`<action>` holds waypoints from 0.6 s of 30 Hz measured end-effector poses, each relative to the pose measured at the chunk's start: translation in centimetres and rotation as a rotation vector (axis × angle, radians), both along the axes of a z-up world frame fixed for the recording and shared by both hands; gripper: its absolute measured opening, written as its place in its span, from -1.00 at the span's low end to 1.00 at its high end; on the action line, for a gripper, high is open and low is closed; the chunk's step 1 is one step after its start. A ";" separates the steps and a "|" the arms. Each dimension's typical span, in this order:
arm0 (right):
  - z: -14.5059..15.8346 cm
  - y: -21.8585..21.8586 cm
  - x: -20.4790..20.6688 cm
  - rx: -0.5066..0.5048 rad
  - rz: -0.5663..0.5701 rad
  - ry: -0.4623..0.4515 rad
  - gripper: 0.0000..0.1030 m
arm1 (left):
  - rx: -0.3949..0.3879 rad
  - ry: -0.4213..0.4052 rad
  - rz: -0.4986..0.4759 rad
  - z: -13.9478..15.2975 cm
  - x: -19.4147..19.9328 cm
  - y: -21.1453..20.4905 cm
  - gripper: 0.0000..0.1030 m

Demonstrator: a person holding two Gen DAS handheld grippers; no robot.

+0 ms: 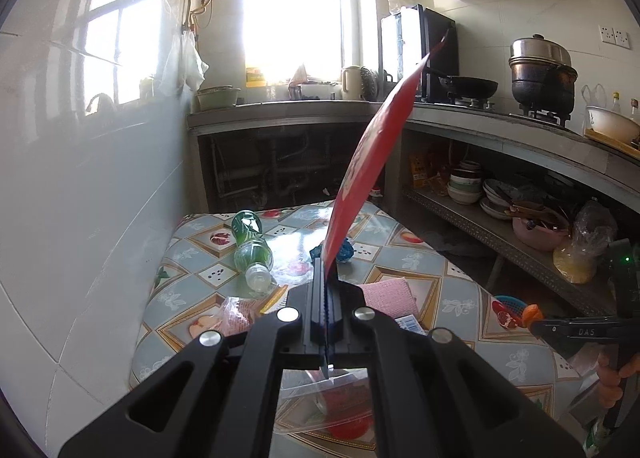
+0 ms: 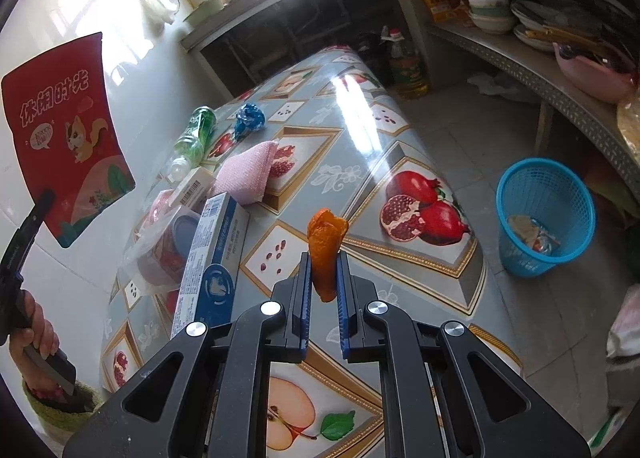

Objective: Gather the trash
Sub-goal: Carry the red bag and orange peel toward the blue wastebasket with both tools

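Observation:
My left gripper is shut on a red snack bag and holds it upright above the table; the bag also shows in the right wrist view. My right gripper is shut on an orange peel above the table's front part. A blue trash basket with some wrappers inside stands on the floor to the right of the table. On the fruit-patterned table lie a green plastic bottle, a crumpled blue wrapper, a blue-white box and a clear plastic container.
A pink cloth lies mid-table. A white tiled wall runs along the table's left. A counter with shelves of bowls stands to the right, with a stove, pan and pot above. An oil bottle stands on the floor.

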State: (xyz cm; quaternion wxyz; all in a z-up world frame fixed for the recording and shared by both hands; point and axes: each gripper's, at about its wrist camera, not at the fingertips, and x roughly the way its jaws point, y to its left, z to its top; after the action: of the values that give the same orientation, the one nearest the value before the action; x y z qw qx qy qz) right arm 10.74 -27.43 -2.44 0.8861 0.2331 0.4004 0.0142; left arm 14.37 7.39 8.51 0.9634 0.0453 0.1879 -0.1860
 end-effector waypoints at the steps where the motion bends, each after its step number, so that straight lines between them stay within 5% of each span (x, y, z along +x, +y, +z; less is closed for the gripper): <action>1: 0.0 -0.1 -0.1 0.001 -0.003 -0.002 -0.80 | -0.002 0.001 -0.007 0.1 0.0 -0.2 -1.00; 18: 0.1 -4.2 -2.2 0.041 -0.098 -0.047 -0.80 | -0.018 0.088 -0.222 0.8 1.9 -7.2 -1.00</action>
State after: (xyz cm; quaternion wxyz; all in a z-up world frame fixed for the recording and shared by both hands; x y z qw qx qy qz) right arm 8.55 -31.67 -2.37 0.8899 0.2704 0.3670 -0.0155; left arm 16.24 0.20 9.27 0.9281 0.0491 0.2221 -0.2949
